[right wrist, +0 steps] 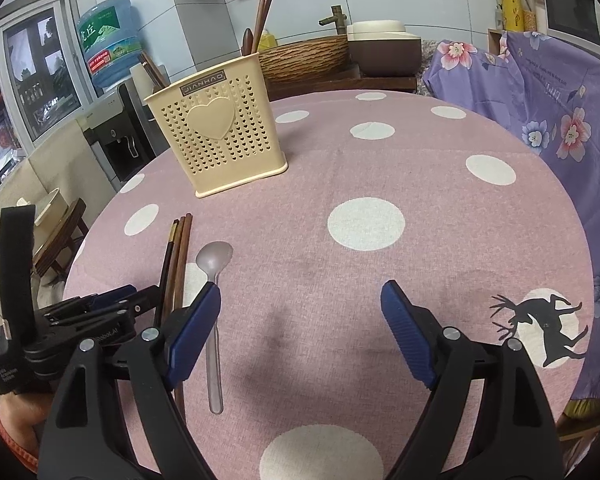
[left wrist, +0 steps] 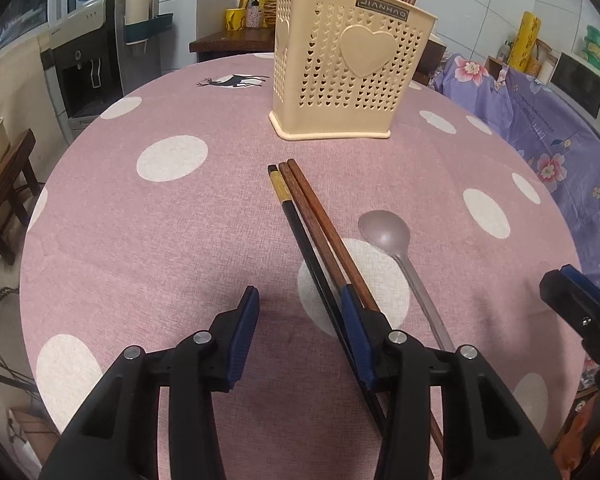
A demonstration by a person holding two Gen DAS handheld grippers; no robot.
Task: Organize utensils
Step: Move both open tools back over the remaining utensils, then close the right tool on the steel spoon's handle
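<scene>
Three chopsticks (left wrist: 300, 208), two brown and one black with a gold band, lie side by side on the pink dotted tablecloth (left wrist: 160, 240). A grey spoon (left wrist: 388, 236) lies just right of them. A cream perforated utensil holder (left wrist: 348, 68) stands beyond and holds some brown utensils. My left gripper (left wrist: 300, 300) is open and empty, low over the cloth, its right finger over the chopsticks. My right gripper (right wrist: 300, 296) is open and empty, to the right of the spoon (right wrist: 214, 264) and chopsticks (right wrist: 176, 260). The holder (right wrist: 216, 128) stands at the far left of that view. The left gripper (right wrist: 112, 304) shows at its lower left.
The round table's edge drops off on all sides. A water dispenser (right wrist: 112, 140) stands at the left. Purple floral fabric (right wrist: 540, 100) covers furniture on the right. A wooden stool (left wrist: 4, 184) stands left of the table. The right gripper's finger (left wrist: 580, 300) shows at the right edge.
</scene>
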